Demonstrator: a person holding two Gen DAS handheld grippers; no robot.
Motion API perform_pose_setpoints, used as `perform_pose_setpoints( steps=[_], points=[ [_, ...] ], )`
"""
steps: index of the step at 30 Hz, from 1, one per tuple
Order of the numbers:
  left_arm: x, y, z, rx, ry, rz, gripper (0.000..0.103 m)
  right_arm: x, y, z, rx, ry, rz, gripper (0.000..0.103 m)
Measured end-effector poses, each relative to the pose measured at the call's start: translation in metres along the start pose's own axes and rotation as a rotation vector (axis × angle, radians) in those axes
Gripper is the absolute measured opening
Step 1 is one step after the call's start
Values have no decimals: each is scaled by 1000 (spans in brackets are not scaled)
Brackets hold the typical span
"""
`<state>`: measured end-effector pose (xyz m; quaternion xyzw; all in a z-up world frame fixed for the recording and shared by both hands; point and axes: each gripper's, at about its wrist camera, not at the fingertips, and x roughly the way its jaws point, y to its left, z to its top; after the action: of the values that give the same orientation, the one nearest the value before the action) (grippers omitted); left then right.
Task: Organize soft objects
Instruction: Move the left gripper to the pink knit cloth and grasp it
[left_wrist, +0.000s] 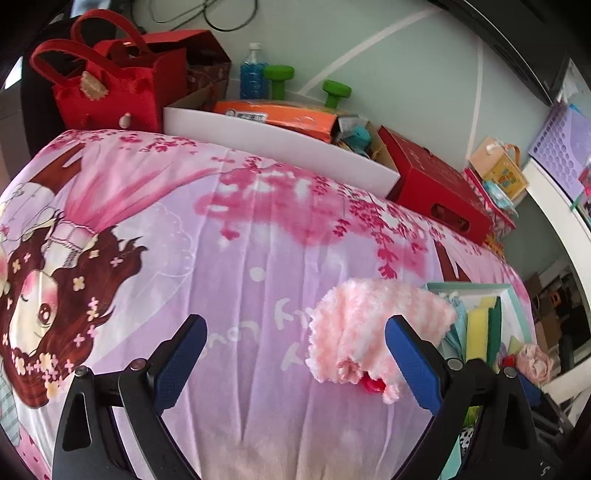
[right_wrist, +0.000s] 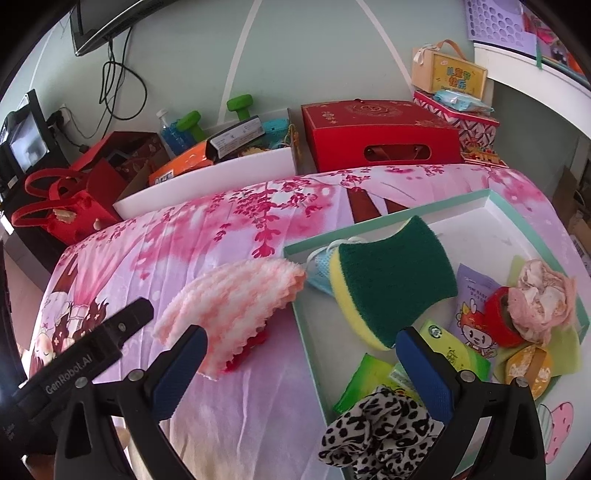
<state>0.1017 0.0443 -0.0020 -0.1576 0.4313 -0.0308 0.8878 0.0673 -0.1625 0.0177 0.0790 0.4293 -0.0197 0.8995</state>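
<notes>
The bedsheet (right_wrist: 229, 266) is lilac-pink with magenta blossoms and a brown-haired cartoon girl at 9 o'clock. The fluffy cloth (right_wrist: 236, 306) is pink-and-white mottled. At 3 o'clock the tray (right_wrist: 388, 218) is white with a mint rim; its sponge (right_wrist: 395, 280) is dark green over yellow, and the scrunchie (right_wrist: 376, 432) at 5 o'clock is black-and-white leopard print.

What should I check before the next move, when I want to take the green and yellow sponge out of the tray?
1. Right tongs open and empty: ok.
2. Left tongs open and empty: ok.
3. Sponge free on top, nothing lying on it: ok.
4. Blue face mask clear of the sponge: not ok, it is partly tucked under its edge.
5. Pink fluffy cloth outside the tray, out of the way: ok, though its tip touches the tray corner.
6. Bare bedspread available for setting things down: ok.
</notes>
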Motion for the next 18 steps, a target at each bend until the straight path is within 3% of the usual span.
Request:
perform_pose_setpoints(
  steps=[18],
  points=[
    [18, -35, -7, 151, 60, -54, 93, -3, -27, 4, 62, -28, -20, 103]
  ],
)
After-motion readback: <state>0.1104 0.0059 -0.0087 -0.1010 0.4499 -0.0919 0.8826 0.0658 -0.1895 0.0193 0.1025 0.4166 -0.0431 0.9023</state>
